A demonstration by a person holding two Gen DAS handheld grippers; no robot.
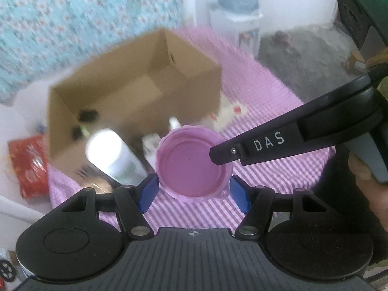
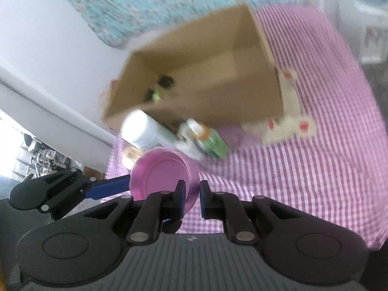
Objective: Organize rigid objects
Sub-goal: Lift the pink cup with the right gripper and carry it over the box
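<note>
A purple plastic bowl (image 1: 191,162) is held above the pink striped tablecloth (image 1: 266,169). My left gripper (image 1: 194,194) has its blue pads against the bowl's two sides. My right gripper (image 2: 192,198) pinches the bowl's rim (image 2: 191,189) between its fingers; its black finger (image 1: 228,154) reaches into the bowl from the right in the left wrist view. An open cardboard box (image 1: 135,92) stands behind the bowl, with small dark items inside. A white bottle (image 1: 109,157) and a green baby bottle (image 2: 208,140) lie in front of the box.
A white plush toy with red marks (image 2: 288,118) lies right of the box. A red packet (image 1: 26,165) lies at the table's left edge. A water dispenser (image 1: 237,12) stands beyond the table. A floral curtain (image 2: 169,0) hangs behind.
</note>
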